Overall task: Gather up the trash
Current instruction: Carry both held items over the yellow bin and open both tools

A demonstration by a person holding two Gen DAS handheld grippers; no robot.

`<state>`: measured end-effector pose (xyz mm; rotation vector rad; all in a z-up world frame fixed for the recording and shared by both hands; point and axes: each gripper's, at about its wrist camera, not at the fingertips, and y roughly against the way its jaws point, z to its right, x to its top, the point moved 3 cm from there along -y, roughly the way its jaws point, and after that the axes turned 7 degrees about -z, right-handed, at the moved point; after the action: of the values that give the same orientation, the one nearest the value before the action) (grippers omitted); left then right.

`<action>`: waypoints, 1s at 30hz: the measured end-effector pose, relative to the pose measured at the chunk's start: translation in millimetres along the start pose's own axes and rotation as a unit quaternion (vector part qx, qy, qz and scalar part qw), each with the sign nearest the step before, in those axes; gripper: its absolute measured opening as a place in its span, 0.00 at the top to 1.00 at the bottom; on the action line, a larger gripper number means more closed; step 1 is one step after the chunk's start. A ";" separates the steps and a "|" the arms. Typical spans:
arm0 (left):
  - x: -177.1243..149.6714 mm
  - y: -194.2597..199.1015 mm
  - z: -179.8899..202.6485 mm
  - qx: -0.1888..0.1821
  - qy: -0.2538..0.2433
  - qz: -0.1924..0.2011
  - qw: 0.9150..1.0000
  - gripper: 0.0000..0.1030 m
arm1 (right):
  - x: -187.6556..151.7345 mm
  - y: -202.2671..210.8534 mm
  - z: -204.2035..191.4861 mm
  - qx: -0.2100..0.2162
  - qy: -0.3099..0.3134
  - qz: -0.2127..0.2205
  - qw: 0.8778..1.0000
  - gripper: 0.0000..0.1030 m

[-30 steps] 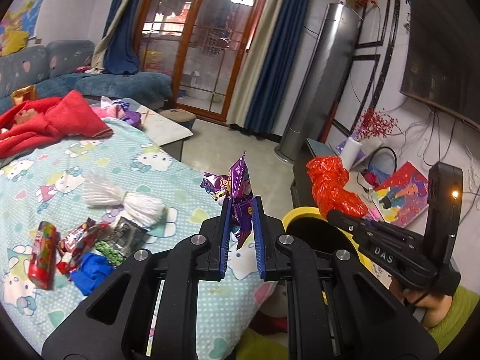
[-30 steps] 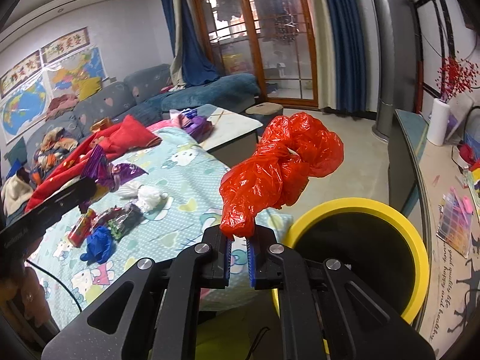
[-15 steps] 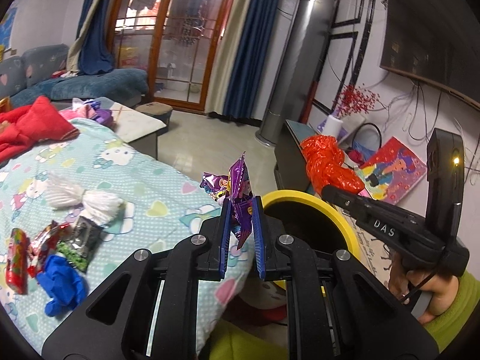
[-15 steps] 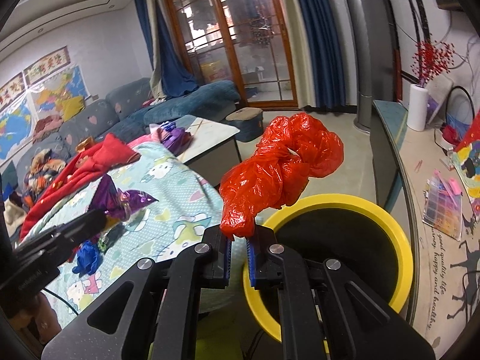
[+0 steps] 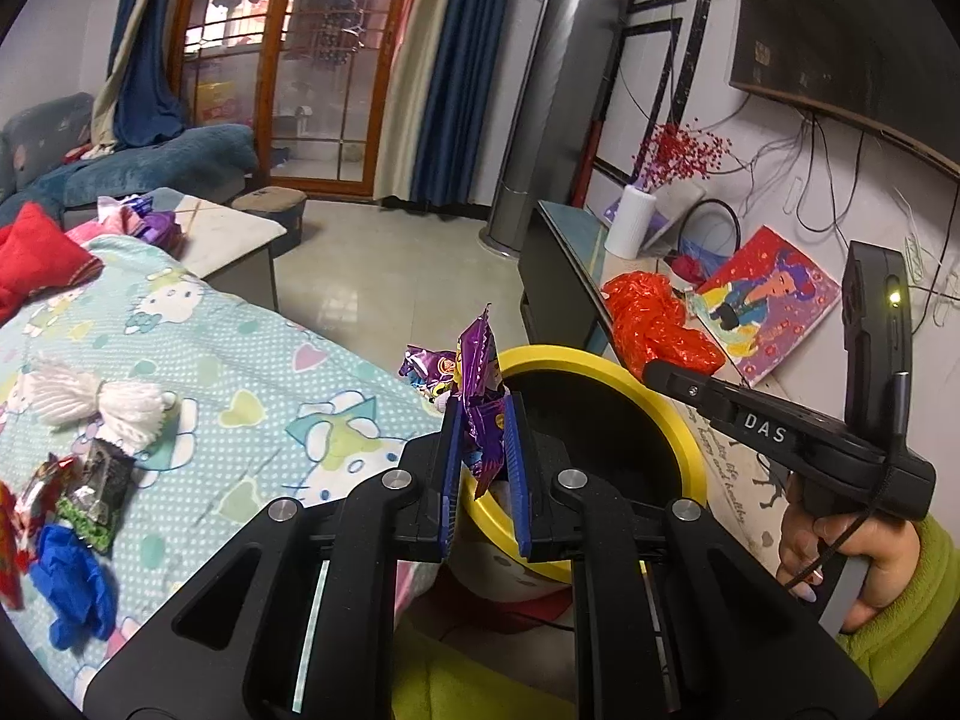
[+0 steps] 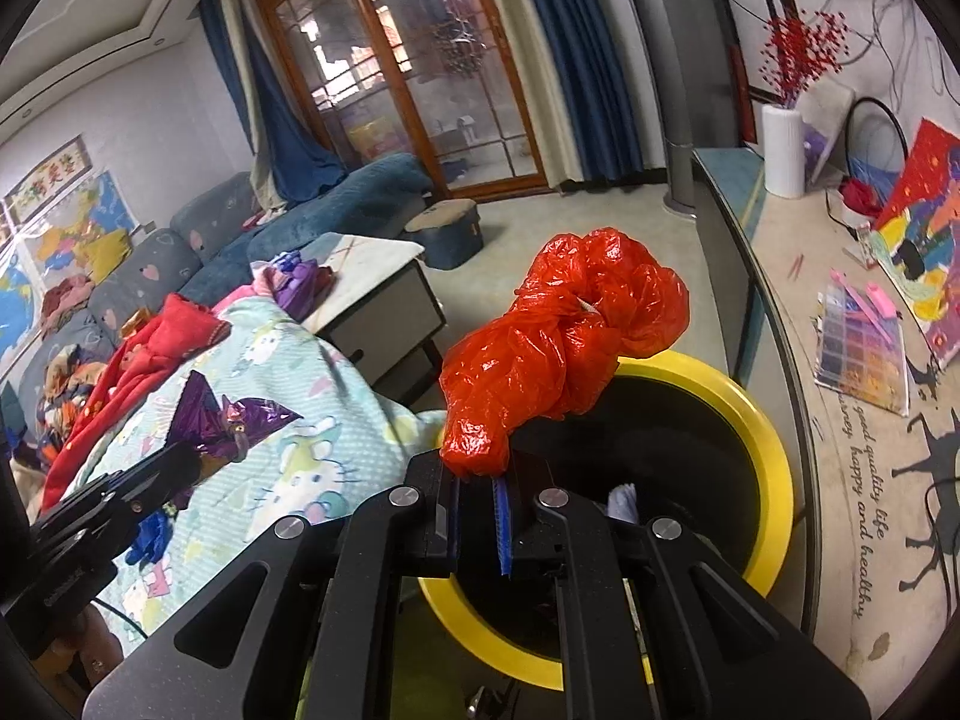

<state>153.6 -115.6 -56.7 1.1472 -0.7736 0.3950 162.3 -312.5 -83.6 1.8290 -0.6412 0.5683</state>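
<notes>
Left wrist view: the left gripper (image 5: 485,420) has its jaws clenched on a purple foil wrapper (image 5: 480,387), which stands upright between the blue pads at the near rim of a yellow-rimmed trash bin (image 5: 672,414). The bin stands just beside the edge of a bed covered with a cartoon-cat sheet (image 5: 252,396). Still on the sheet toward its left edge lie a white yarn tassel (image 5: 99,405), a dark green snack packet (image 5: 96,498), a red wrapper (image 5: 36,489) and a crumpled blue piece (image 5: 75,591). To the right, the right gripper (image 5: 651,369), held in a person's hand (image 5: 837,555) in a green sleeve, carries a red plastic bag (image 5: 657,324) at the bin's far rim.

Right wrist view: the right gripper (image 6: 477,480) has its jaws clamped on the lower end of the crumpled red plastic bag (image 6: 570,342), which rises over the open mouth of the yellow-rimmed trash bin (image 6: 774,468). A pale scrap (image 6: 624,501) shows inside the bin. At the left, the left gripper (image 6: 198,459) holds the purple foil wrapper (image 6: 228,417) over the edge of the cartoon-cat sheet (image 6: 288,372).
</notes>
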 end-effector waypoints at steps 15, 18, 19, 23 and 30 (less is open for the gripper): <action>-8.4 -42.8 31.2 -0.033 -0.037 -0.054 0.997 0.91 | -16.8 -21.6 49.9 -0.027 -0.033 -0.044 0.998 0.92; -8.1 -50.7 34.5 -0.040 -0.039 -0.064 0.996 0.91 | -20.2 -23.5 57.1 -0.031 -0.035 -0.049 0.998 0.92; -8.1 -52.8 35.7 -0.042 -0.039 -0.066 0.996 0.91 | -21.3 -24.1 60.0 -0.033 -0.036 -0.051 0.997 0.92; -8.0 -65.4 40.2 -0.046 -0.048 -0.079 0.995 0.91 | -25.2 -27.1 69.1 -0.037 -0.037 -0.059 0.997 0.92; -10.7 -92.7 51.2 -0.046 -0.066 -0.105 0.991 0.91 | -36.3 -34.9 80.0 -0.039 -0.028 -0.081 0.996 0.91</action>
<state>188.5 -197.0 -115.7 1.1631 -0.7691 0.1075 164.9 -372.2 -156.9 1.8091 -0.5390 0.3790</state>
